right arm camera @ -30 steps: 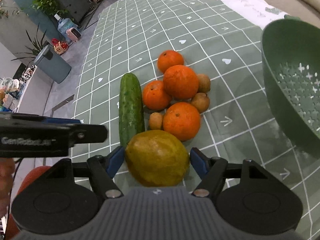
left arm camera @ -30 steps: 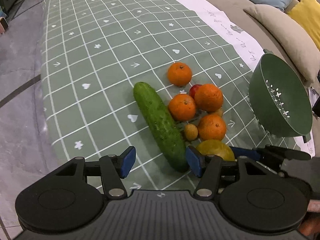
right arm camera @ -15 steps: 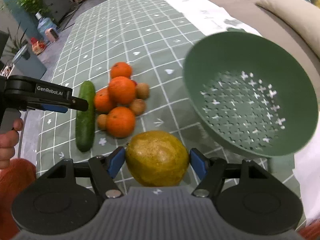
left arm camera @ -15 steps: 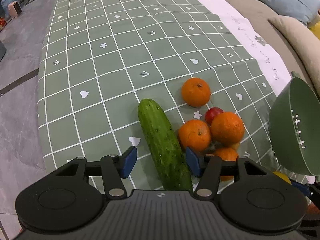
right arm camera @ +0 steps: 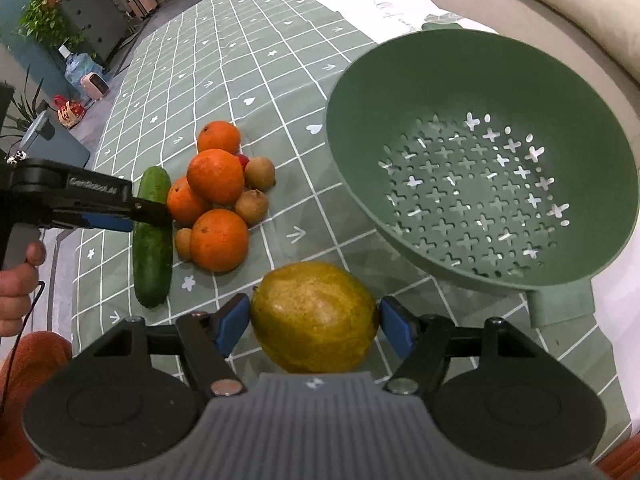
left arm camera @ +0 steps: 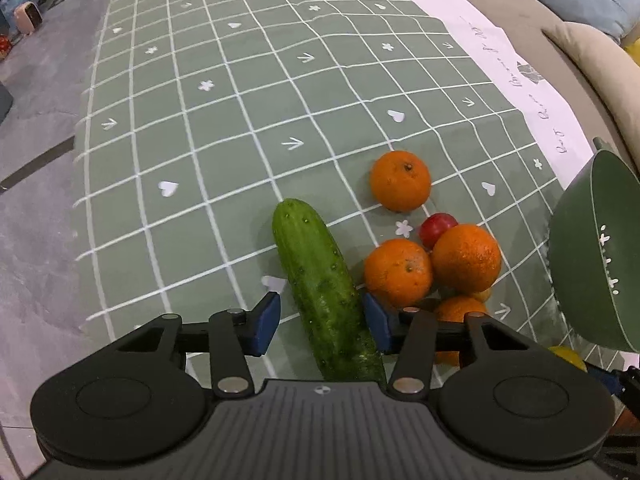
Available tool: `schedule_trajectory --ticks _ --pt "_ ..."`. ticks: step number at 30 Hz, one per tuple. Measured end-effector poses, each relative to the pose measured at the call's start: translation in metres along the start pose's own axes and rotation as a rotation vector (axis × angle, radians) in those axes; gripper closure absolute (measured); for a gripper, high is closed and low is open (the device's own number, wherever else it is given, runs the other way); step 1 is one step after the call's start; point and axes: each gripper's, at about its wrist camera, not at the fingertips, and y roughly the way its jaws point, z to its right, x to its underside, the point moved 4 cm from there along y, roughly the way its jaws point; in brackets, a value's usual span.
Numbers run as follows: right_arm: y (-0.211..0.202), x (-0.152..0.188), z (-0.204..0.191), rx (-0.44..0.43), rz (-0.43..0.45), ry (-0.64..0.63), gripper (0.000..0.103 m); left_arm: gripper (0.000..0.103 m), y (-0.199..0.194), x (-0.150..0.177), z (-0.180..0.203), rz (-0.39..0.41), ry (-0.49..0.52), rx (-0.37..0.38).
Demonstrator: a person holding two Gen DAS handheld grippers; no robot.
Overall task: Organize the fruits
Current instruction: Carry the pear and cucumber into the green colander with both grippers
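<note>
A yellow-green fruit (right arm camera: 314,316), clamped between the right gripper's (right arm camera: 314,322) blue pads, hangs just short of the empty green colander (right arm camera: 480,152), which lies ahead and to its right. Left of the colander, the cucumber (left arm camera: 324,292) runs lengthwise between the left gripper's (left arm camera: 320,322) jaws, which have just been closing but are not yet clamped on it.

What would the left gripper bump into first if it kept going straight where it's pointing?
Probably the cucumber. It lies between the left gripper's jaws, which have just been closing and look not quite shut on it. Depth is hard to judge.
</note>
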Motion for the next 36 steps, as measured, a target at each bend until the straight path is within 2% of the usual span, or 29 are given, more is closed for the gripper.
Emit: schedule_trajectory --ticks 2,4,6,8,12,15,21,26,29,36 --pt "-0.001 0.002 0.0 -0.001 0.004 -0.003 0.035 0.044 -0.004 0.0 0.001 -0.004 0.028 -0.03" --pt "-0.001 0.003 0.0 -0.002 0.009 -0.002 0.035 0.038 -0.004 -0.002 0.003 -0.012 0.052 -0.057" --pt "-0.001 0.003 0.0 -0.003 0.014 -0.002 0.035 0.036 0.001 -0.005 0.006 -0.03 0.059 -0.055" --pt "-0.001 0.003 0.001 -0.004 0.017 0.0 0.035 0.04 0.007 -0.008 0.011 -0.044 0.063 -0.046" --pt "-0.002 0.004 0.002 -0.011 0.02 0.0 0.035 0.056 0.011 -0.007 0.017 -0.045 0.038 -0.019" --pt "-0.002 0.005 0.003 -0.015 0.032 -0.004 0.035 0.056 0.01 -0.005 0.016 -0.033 0.021 -0.01" --pt "0.0 0.005 0.003 -0.016 0.059 -0.004 0.035 0.056 0.012 -0.002 0.006 -0.01 -0.061 0.033" --pt "-0.007 0.013 0.001 -0.007 0.066 -0.008 0.036 0.046 0.016 0.008 -0.018 -0.01 -0.247 0.129" --pt "-0.012 0.02 0.003 -0.007 0.067 0.0 0.036 0.06 0.016 0.012 -0.02 0.017 -0.28 0.189" --pt "-0.023 0.029 0.007 0.001 0.081 0.016 0.036 0.062 0.008 0.021 -0.012 0.023 -0.277 0.157"
